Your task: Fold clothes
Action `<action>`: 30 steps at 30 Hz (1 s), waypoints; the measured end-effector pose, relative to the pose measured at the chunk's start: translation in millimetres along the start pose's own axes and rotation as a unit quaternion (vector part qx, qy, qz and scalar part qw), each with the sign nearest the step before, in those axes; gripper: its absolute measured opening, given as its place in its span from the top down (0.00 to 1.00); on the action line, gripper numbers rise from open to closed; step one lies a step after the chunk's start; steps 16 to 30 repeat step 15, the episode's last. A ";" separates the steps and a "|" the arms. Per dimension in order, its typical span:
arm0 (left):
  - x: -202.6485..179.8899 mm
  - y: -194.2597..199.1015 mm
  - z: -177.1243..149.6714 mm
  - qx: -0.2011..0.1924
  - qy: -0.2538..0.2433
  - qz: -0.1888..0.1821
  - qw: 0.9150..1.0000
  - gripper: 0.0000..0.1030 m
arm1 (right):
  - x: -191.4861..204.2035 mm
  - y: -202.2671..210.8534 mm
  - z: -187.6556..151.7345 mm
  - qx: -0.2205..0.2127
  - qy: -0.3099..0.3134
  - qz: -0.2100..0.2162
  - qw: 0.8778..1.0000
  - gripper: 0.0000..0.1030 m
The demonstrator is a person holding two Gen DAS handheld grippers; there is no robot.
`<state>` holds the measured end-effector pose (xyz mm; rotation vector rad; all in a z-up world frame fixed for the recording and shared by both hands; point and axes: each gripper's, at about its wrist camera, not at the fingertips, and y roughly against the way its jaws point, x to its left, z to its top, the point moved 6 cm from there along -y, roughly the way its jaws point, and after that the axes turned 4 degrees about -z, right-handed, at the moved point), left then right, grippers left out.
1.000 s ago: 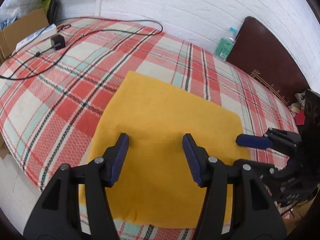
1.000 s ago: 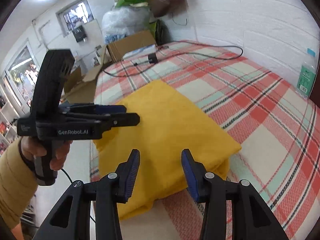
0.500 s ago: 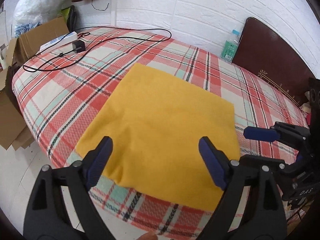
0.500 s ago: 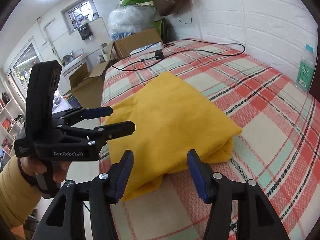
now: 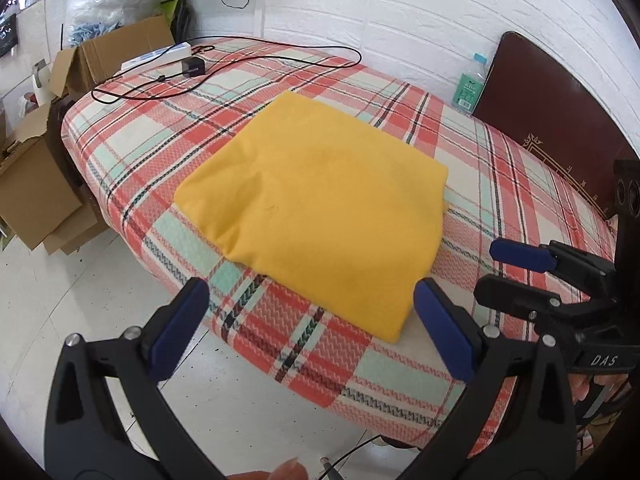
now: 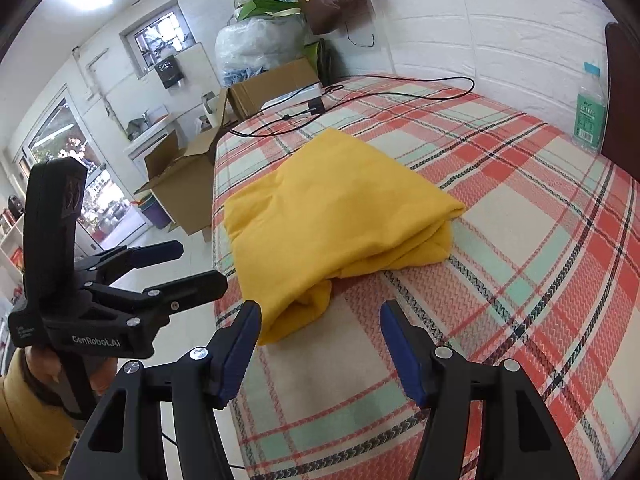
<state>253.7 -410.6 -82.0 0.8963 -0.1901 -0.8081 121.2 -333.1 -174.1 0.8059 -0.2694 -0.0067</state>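
A folded mustard-yellow fleece garment [image 5: 320, 216] lies flat on the bed with the red, mint and cream plaid cover [image 5: 520, 184], near the bed's front edge. The left hand-held gripper [image 5: 308, 320] hangs off that front edge, its blue-padded fingers spread wide and holding nothing. The right hand-held gripper [image 6: 320, 344] hovers above the bed cover just beside the garment's layered corner, fingers also spread and empty. Beyond the garment, a black cable [image 5: 224, 76] loops across the bed; a clear plastic bottle [image 5: 470, 88] stands at the wall.
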 end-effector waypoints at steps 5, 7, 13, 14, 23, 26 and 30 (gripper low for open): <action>-10.0 9.3 -3.6 -0.009 0.000 0.002 1.000 0.01 | 4.0 6.0 0.8 -0.007 0.005 -0.001 1.000 0.38; -16.0 12.2 -5.3 -0.008 -0.009 0.001 1.000 0.01 | 4.0 7.6 0.0 -0.008 0.006 -0.003 1.000 0.38; -32.1 27.6 -7.5 -0.040 -0.037 0.006 0.998 0.02 | 2.1 14.0 -3.4 -0.013 -0.002 -0.006 1.000 0.38; -34.9 27.9 -7.8 -0.040 -0.043 0.006 0.998 0.02 | 2.2 14.7 -3.9 -0.014 0.000 -0.008 1.000 0.38; -36.5 27.8 -8.2 -0.037 -0.043 0.007 0.998 0.02 | 2.4 15.3 -4.4 -0.015 0.001 -0.011 1.000 0.38; -36.5 27.8 -8.2 -0.037 -0.043 0.007 0.998 0.02 | 2.4 15.3 -4.4 -0.015 0.001 -0.011 1.000 0.38; -36.5 27.8 -8.2 -0.037 -0.043 0.007 0.998 0.02 | 2.4 15.3 -4.4 -0.015 0.001 -0.011 1.000 0.38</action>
